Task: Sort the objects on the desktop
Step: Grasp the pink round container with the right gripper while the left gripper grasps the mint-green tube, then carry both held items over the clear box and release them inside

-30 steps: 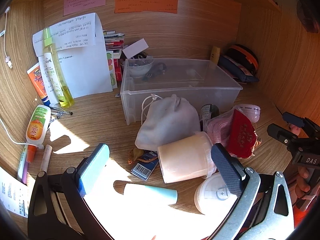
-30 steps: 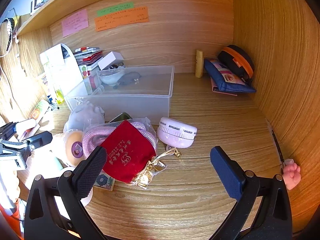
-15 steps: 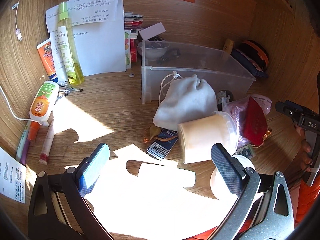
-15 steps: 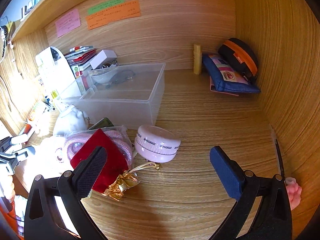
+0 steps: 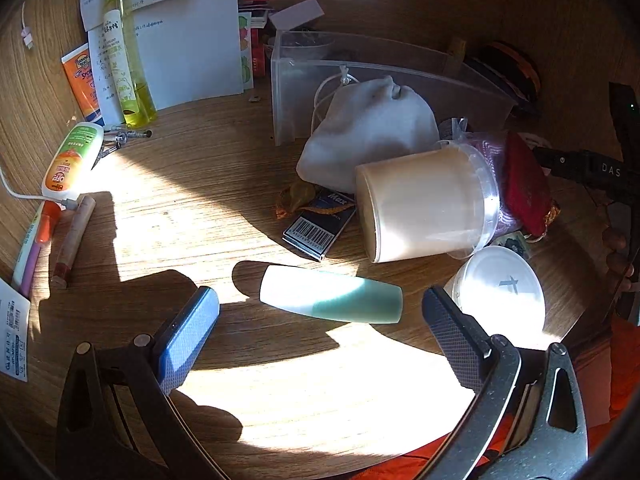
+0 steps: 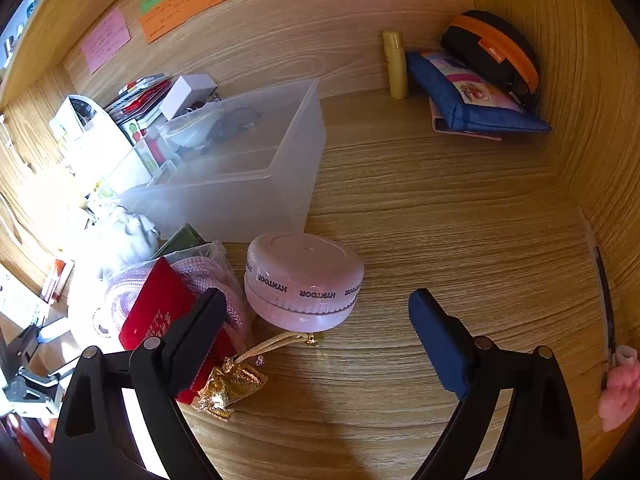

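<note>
The left gripper (image 5: pixel 320 320) hangs over the sunlit worktop (image 5: pixel 280 380) with its fingers wide apart and nothing clamped. Between the fingertips, just ahead, lies a teal tube (image 5: pixel 332 296). Beside the right finger stands a white lid (image 5: pixel 500 288). Beyond the tube lie a barcoded box (image 5: pixel 316 228) and a cream jar (image 5: pixel 424 208) on its side, with a white pouch (image 5: pixel 368 136) behind them. Only this view shows the far left: a green-capped bottle (image 5: pixel 72 156), a yellow bottle (image 5: pixel 128 72) and papers (image 5: pixel 188 40) against the wall.

The right gripper (image 6: pixel 314 312) also has its fingers apart; they are closing, and the pads touch nothing. A pink round case (image 6: pixel 304 280) sits just ahead, nearer the left finger. That finger overlaps a red pouch (image 6: pixel 156 312) with a gold tassel (image 6: pixel 228 384); whether it touches is unclear. Only this view shows the bare worktop ahead of the right finger and, far off, a blue pouch (image 6: pixel 472 104), a black case (image 6: pixel 492 52) and a yellow stick (image 6: pixel 394 64).

Both views show the clear bin (image 6: pixel 248 176) beyond the clutter. Its near part is bare; at its far end sit a bowl (image 6: pixel 192 128) and a dark item (image 6: pixel 232 128) too blurred to name.
</note>
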### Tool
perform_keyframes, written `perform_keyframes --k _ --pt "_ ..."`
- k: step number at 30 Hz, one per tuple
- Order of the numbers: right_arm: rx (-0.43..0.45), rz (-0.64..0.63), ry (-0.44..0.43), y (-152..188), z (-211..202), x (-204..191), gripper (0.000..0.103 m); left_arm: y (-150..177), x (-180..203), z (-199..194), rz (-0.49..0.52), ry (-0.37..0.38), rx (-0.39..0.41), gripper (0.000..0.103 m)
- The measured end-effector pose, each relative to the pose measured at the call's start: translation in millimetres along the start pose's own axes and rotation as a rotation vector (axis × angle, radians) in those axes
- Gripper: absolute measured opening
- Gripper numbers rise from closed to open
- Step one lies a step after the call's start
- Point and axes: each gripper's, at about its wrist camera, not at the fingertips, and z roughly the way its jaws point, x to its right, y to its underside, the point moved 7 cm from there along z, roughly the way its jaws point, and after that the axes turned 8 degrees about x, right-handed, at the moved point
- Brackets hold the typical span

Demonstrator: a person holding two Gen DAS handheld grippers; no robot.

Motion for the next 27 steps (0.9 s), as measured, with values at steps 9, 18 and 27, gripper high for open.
perform_keyframes --k 9,18,27 --pt "-0.03 0.004 0.017 -8.2 18.7 -0.2 0.077 3.0 1.8 8.7 0.055 -0.033 0.027 0.103" --pt "-0.075 0.022 0.002 -13.1 40.7 -0.3 0.075 -1.6 -5.3 5.0 0.044 -0.049 0.084 0.073" --pt "-0.047 -0.033 0.027 -11.7 37.9 -5.3 0.059 -3.8 -13.5 -2.9 0.025 -0.091 0.099 0.073"
